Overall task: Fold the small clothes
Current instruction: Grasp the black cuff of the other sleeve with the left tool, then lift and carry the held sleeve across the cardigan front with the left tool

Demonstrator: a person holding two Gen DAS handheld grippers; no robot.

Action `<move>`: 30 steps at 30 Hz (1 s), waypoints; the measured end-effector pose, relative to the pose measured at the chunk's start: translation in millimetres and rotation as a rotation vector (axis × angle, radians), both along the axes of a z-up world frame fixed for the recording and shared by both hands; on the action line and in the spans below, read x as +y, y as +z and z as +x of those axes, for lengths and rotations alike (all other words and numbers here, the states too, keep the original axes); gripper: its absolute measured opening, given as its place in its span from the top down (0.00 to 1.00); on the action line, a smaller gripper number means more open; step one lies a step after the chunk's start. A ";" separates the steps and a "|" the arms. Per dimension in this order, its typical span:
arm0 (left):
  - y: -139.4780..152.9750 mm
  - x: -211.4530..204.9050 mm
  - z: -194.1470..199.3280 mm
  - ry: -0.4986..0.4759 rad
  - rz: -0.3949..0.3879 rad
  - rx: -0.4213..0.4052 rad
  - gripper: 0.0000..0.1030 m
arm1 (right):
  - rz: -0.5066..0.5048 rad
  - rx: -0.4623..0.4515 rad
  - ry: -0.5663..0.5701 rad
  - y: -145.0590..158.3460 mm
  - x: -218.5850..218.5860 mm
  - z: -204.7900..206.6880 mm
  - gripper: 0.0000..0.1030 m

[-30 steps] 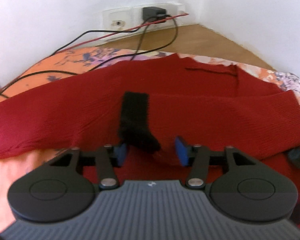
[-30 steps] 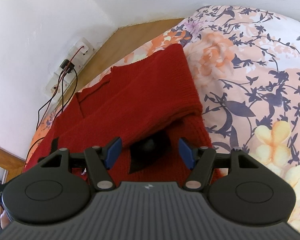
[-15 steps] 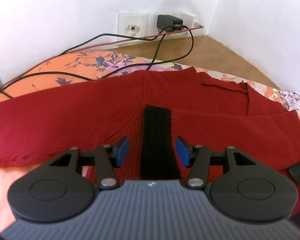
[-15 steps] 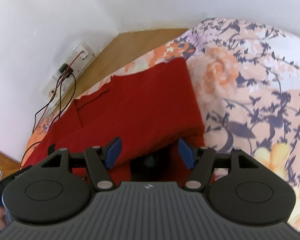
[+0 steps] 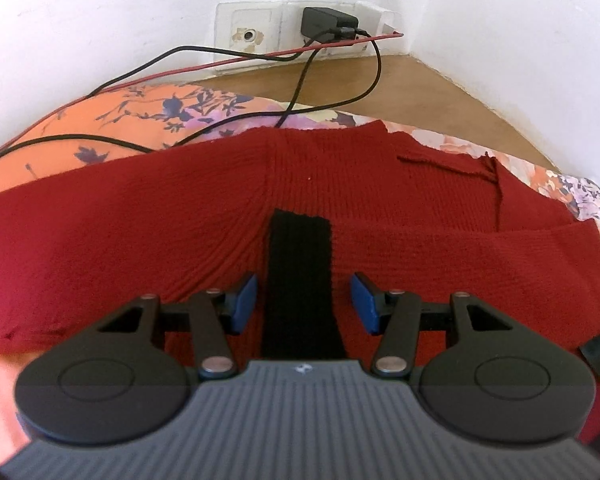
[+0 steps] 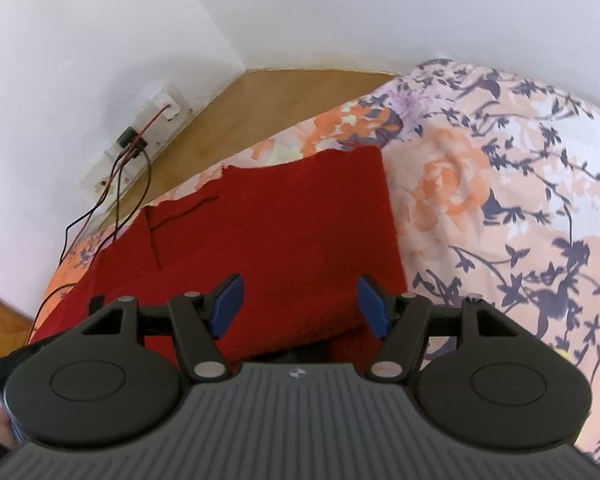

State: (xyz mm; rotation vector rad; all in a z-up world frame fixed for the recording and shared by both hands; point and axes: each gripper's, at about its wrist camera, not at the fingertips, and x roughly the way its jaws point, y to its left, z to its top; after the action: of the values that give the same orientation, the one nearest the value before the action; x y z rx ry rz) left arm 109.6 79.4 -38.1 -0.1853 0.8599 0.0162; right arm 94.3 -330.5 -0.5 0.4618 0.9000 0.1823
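Left wrist view, far left: floral bedcover (image 5: 112, 120), orange ground with dark sprigs, black cables (image 5: 332, 92) trailing over it from a charger (image 5: 328, 24) plugged into the wall socket plate (image 5: 256, 36). A red wire runs along the same wall.

The red knit sweater (image 5: 140, 224) lies spread flat across the bedcover, reaching almost edge to edge of my view. On it, dead centre, a black ribbed sock (image 5: 300, 280) lies straight, its length pointing away from me. My left gripper (image 5: 303, 304) hovers over the near end of the sock, blue pads spread wide, one on each side of it, neither touching it. A small dark piece of cloth (image 5: 598, 356) peeks out at the sweater's right edge; I cannot tell what it is.

Right wrist view: the sweater's (image 6: 300, 232) right part is folded over on itself, with a clean straight edge beside the flowered cover (image 6: 500, 208). My right gripper (image 6: 301, 304) is also wide, holding nothing, above that folded edge. Something dark sits under the fold just ahead of the gripper body; too hidden to identify.
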 end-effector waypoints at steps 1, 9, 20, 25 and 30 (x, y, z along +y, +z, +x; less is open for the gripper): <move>-0.3 0.1 0.6 -0.002 0.000 -0.003 0.49 | -0.004 0.000 0.003 1.4 -1.3 0.9 0.30; -3.4 -9.5 5.4 -0.039 0.054 -0.036 0.50 | -0.017 -0.004 -0.059 -11.2 -13.5 33.3 0.29; 1.7 -16.1 4.8 -0.061 0.042 -0.076 0.85 | -0.114 -0.033 -0.032 -41.7 -0.3 72.0 0.47; 16.5 -13.9 8.1 -0.047 0.025 -0.138 0.85 | -0.092 -0.121 -0.038 -32.5 -6.4 61.1 0.86; 17.9 -21.8 25.2 -0.065 0.038 -0.150 0.85 | -0.124 -0.167 -0.101 -30.6 -10.0 57.0 0.86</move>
State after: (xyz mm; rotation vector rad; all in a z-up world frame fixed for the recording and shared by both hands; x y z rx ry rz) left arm 134.8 57.6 -20.2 -0.1213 0.7156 -0.0418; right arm 151.3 -340.5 -31.1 0.3701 0.7183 0.0705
